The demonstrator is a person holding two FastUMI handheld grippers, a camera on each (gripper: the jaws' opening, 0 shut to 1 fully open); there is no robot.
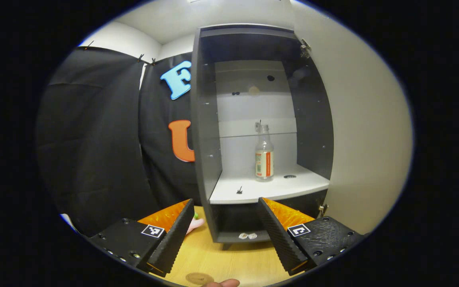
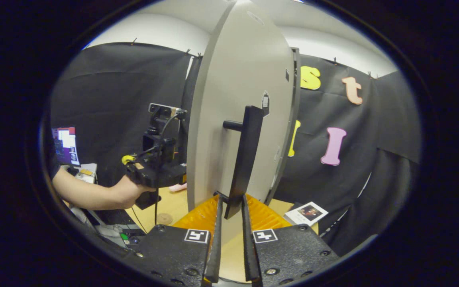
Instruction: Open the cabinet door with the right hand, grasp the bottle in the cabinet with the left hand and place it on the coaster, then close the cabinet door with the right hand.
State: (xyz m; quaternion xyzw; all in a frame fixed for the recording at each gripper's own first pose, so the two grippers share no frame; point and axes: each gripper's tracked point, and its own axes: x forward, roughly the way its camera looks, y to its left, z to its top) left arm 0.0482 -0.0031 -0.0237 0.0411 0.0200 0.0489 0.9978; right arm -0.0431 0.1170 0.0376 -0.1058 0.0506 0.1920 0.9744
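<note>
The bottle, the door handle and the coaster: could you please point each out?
bottle (image 1: 264, 157): left gripper view, on its label.
door handle (image 2: 245, 159): right gripper view, mid-bar.
coaster (image 1: 199, 278): left gripper view, its top face.

Even overhead light, dim cabinet (image 1: 261, 119) interior — sharp centre, strong fisheye bending at edges.

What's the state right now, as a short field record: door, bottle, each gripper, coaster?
door: cabinet door swung open
bottle: bottle upright on white shelf, untouched
left gripper: left gripper open, in front of cabinet, short of bottle
right gripper: right gripper shut on door handle
coaster: coaster on wooden table, bare
</note>
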